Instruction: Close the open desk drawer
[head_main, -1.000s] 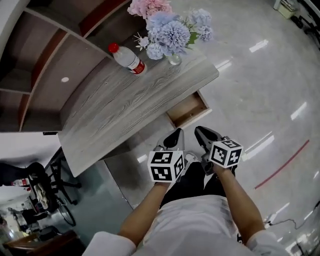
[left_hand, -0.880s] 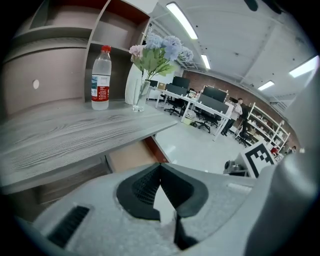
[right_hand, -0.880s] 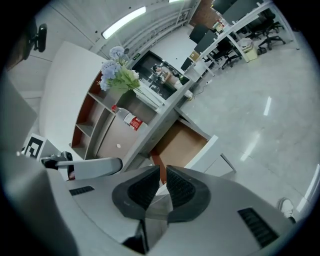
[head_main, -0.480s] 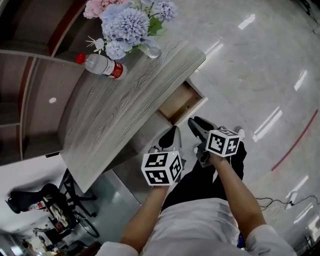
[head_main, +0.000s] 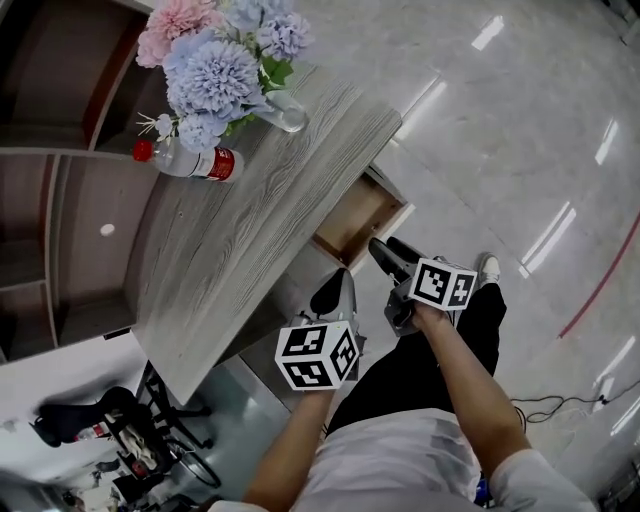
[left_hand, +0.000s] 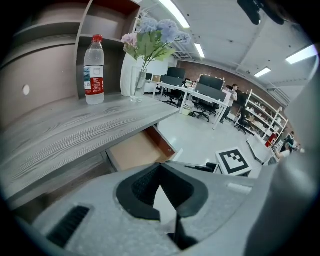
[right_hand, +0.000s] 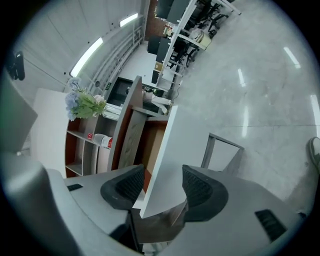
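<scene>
Drawer stands pulled out from under the counter's front edge, close to the corner that carries the vase of flowers. Its wooden inside shows from above. My right tongs have just been opening and now stand spread. The white front of the drawer runs between the jaws, and neither pad presses on it. My left tongs are pressed together at the tips with nothing in them, just beside the right ones.

Left tongs tips together, empty; open drawer under desk; bottle, flowers atop.
</scene>
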